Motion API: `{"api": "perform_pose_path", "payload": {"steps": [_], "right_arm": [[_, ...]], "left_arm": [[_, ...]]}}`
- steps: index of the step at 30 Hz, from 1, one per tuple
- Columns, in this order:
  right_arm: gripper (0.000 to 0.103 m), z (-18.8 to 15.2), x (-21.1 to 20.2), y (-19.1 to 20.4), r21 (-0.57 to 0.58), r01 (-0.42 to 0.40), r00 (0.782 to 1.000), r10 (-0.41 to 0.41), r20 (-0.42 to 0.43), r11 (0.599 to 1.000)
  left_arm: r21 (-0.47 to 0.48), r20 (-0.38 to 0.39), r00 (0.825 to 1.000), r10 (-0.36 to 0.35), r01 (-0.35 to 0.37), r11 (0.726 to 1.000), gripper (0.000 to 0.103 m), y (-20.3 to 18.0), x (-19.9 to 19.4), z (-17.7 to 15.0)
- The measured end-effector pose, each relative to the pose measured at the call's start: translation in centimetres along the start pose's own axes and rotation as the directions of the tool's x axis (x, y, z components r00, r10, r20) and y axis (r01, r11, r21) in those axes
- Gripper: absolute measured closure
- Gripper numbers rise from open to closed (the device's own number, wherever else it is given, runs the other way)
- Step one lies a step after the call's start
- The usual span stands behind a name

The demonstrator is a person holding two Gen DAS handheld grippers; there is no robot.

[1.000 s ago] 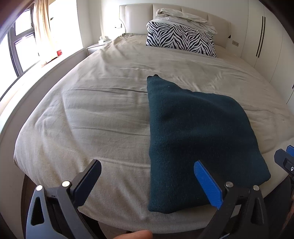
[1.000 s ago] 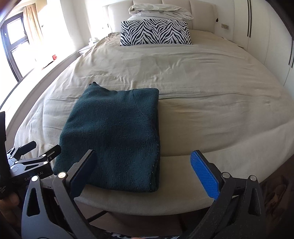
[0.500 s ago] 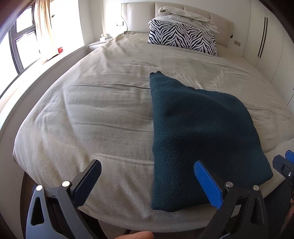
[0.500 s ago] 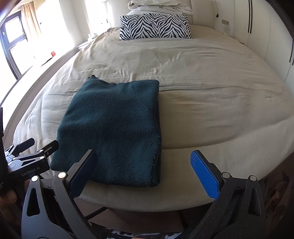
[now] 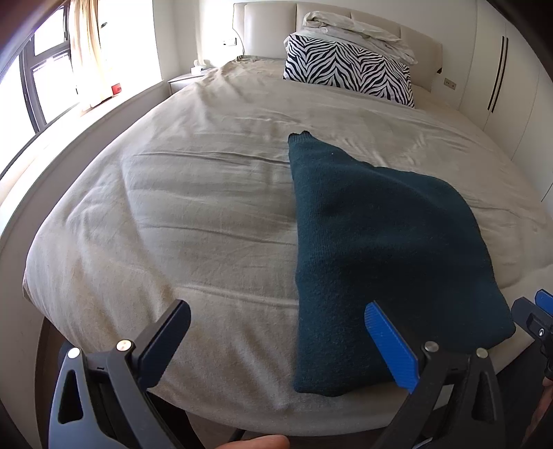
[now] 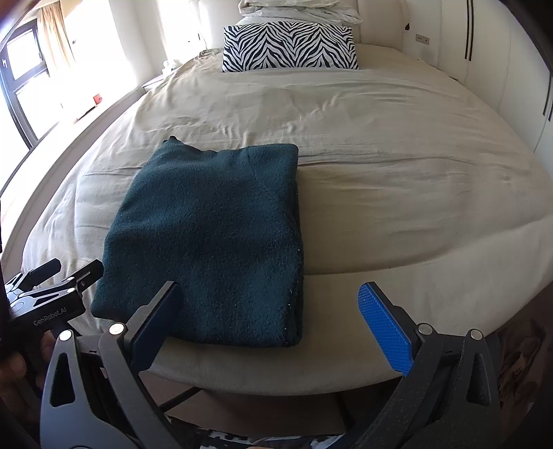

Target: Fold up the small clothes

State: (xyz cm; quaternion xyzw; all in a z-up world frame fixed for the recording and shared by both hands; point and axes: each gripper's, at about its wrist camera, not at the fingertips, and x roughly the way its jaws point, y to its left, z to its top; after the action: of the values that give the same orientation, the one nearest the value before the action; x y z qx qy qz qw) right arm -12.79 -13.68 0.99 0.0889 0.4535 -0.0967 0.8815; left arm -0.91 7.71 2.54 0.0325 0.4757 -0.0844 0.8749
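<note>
A dark teal knit garment [image 5: 380, 255] lies folded into a flat rectangle near the foot edge of the bed; it also shows in the right wrist view [image 6: 214, 238]. My left gripper [image 5: 276, 312] is open and empty, just short of the bed's foot edge, its right finger over the garment's near left corner. My right gripper [image 6: 269, 297] is open and empty, in front of the garment's near right corner. The left gripper also shows at the left edge of the right wrist view [image 6: 55, 273].
The bed [image 5: 172, 207] has a wrinkled beige cover. A zebra-print pillow [image 6: 290, 46] and a heap of pale bedding [image 5: 359, 32] lie at the headboard. A window [image 5: 45, 83] is on the left, white wardrobes [image 6: 501, 55] on the right.
Both grippers have risen and tilted slightly, so the garment and bed sit a little lower in both views. The garment has not moved. Both grippers stay open.
</note>
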Motion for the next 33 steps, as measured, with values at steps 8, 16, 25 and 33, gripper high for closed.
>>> {"api": "perform_pose_path", "payload": {"steps": [8,16,25,33], "right_arm": [[0.000,-0.3,0.6,-0.4,0.009,0.013,1.000,-0.013,-0.011,1.000],[0.000,-0.4,0.9,-0.9,0.027,0.028,1.000,-0.027,-0.015,0.999],[0.000,-0.1,0.9,-1.1,0.031,0.034,0.999,-0.034,-0.010,0.999],[0.000,0.0,1.0,-1.1,0.034,0.035,0.999,-0.034,-0.009,0.999]], "left_arm": [[0.000,-0.006,1.000,-0.001,0.001,1.000,0.000,-0.1,0.1,-0.2],[0.001,-0.009,1.000,-0.002,0.002,1.000,0.000,-0.2,0.2,-0.4],[0.000,-0.010,1.000,-0.003,0.003,1.000,0.000,-0.2,0.3,-0.4],[0.002,-0.011,1.000,-0.003,0.003,1.000,0.000,-0.2,0.3,-0.4]]}}
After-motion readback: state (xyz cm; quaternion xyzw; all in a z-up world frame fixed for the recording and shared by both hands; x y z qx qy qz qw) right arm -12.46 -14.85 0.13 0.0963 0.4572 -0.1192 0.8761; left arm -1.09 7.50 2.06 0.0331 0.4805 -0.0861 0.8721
